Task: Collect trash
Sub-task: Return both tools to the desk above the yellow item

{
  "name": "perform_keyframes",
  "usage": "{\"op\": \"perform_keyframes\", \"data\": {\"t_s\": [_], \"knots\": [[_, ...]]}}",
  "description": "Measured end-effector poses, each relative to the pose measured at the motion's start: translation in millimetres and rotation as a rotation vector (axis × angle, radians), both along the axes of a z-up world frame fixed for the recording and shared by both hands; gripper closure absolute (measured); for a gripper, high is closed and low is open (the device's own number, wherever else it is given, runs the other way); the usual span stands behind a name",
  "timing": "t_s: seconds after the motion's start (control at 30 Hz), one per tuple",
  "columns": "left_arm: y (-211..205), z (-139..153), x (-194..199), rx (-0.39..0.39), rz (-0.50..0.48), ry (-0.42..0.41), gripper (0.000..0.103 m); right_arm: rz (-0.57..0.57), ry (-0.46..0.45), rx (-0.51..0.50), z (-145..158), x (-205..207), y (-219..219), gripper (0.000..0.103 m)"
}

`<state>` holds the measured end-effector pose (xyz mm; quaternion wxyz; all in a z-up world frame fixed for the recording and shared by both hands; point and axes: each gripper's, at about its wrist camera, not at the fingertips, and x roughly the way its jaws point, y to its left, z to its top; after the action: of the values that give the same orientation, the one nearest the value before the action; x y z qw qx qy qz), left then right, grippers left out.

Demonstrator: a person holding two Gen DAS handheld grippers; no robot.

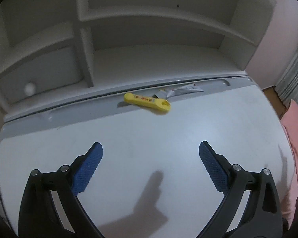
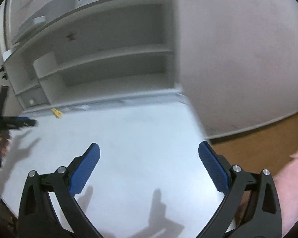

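Note:
A yellow plastic piece of trash (image 1: 147, 103) lies at the far edge of the white desk (image 1: 129, 138), half on a grey groove. A crumpled silvery wrapper (image 1: 180, 91) lies just behind it to the right. My left gripper (image 1: 151, 148) is open and empty, hovering over the desk well short of both. My right gripper (image 2: 149, 150) is open and empty over the desk's right part. In the right wrist view the yellow piece (image 2: 56, 112) is small at the far left, with the left gripper (image 2: 27, 122) near it.
A white shelf unit (image 1: 149, 39) with open compartments stands behind the desk, with a small drawer and knob (image 1: 29, 88) at left. A pale wall (image 2: 238, 59) and brown floor (image 2: 258, 144) lie right of the desk. A pink sleeve (image 2: 292, 188) is at the right edge.

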<state>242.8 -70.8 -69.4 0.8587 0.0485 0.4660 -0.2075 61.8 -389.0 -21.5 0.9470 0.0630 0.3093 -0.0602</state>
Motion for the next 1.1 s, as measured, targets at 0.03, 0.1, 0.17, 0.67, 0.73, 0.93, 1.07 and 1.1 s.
{"op": "perform_keyframes", "data": {"t_s": [0.03, 0.1, 0.17, 0.67, 0.73, 0.93, 1.07, 1.1], "knots": [[-3.1, -4.9, 13.3, 0.0, -0.007, 0.008, 0.008, 0.019, -0.004, 0.01, 0.4, 10.7, 9.6, 0.007], [-12.1, -13.3, 34.1, 0.005, -0.013, 0.021, 0.008, 0.061, 0.001, 0.018, -0.4, 31.7, 33.6, 0.007], [-19.4, -16.5, 47.1, 0.004, -0.025, 0.023, 0.008, 0.091, 0.028, 0.009, -4.7, 47.7, 48.6, 0.007], [-5.5, -32.9, 82.2, 0.049, 0.005, 0.004, 0.008, 0.133, 0.086, 0.032, -31.0, 97.7, 61.8, 0.007], [11.1, -29.5, 78.7, 0.051, 0.05, -0.004, 0.008, 0.139, 0.093, 0.028, -35.9, 100.6, 63.3, 0.007], [14.1, -28.0, 71.8, 0.055, 0.051, 0.003, 0.008, 0.149, 0.117, 0.045, -46.7, 104.5, 62.3, 0.007], [-3.6, -29.4, 77.5, 0.056, 0.031, 0.004, 0.008, 0.139, 0.112, 0.059, -48.9, 103.2, 58.6, 0.007], [-3.7, -29.8, 79.6, 0.056, 0.027, 0.006, 0.008, 0.137, 0.112, 0.061, -49.4, 102.7, 58.2, 0.007]]}}
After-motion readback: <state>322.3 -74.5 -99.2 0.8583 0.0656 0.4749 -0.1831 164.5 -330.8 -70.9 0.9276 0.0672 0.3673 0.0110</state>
